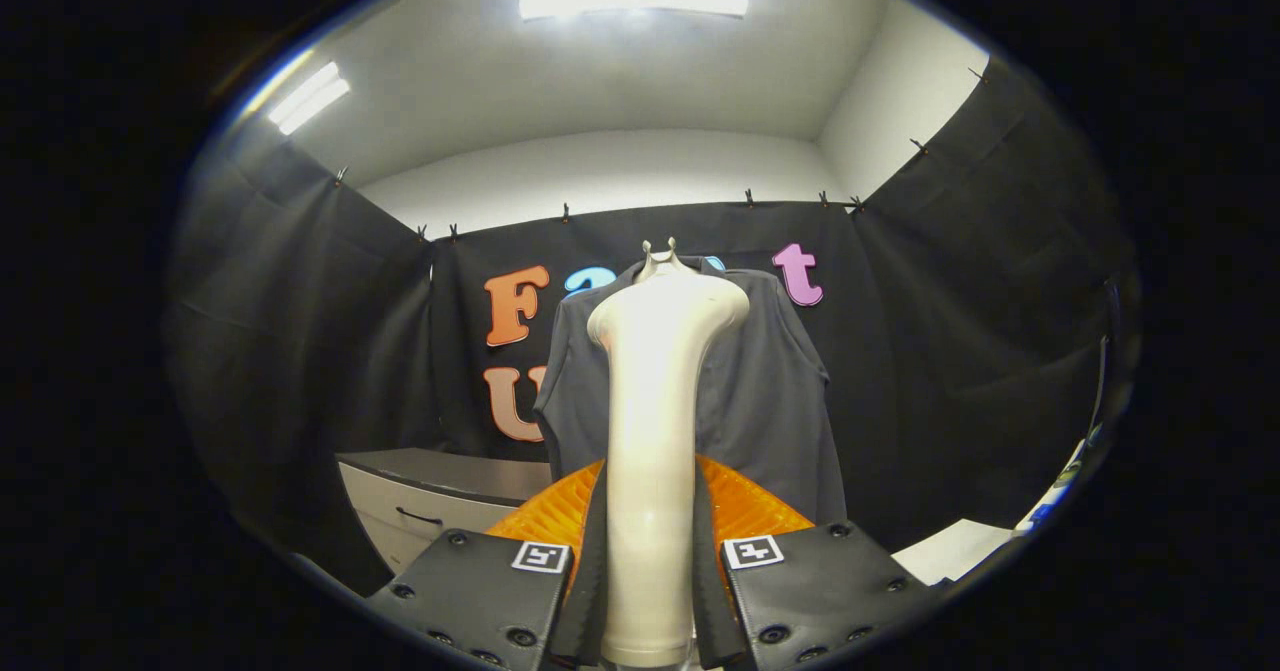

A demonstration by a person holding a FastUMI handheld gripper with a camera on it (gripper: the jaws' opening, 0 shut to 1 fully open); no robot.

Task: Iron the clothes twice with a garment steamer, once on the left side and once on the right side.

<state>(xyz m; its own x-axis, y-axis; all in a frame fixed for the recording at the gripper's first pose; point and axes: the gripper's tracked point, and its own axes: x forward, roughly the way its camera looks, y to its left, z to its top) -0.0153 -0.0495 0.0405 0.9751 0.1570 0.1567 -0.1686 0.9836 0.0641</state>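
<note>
You've got the gripper [648, 591] clamped on the garment steamer [655, 421], and it's a firm-looking hold: both fingers [480, 591] press in on the lower part of the cream handle from either side, closed down to just the width of that handle. The steamer stands upright between your fingers, its shaft rising straight ahead and flaring into a broad head up top, and that head sits right in front of the dark shirt [760, 391]. Whether the head is actually touching the fabric or hanging just short of it, you can't tell from here. The shirt hangs on a pale hanger [660, 251] against the booth's black back wall, collar up, shoulders spread, its body dropping down behind the steamer and showing on both sides of the shaft, more of it to the right. The steamer head lines up near the collar and upper chest, about the middle of the garment. Off to the left, beyond your fingers and lower than the shirt, there's a white cabinet [420, 511] with a dark top and a drawer handle on its front. Low to the right lies something flat and white [950, 551], too blurred to name.
</note>
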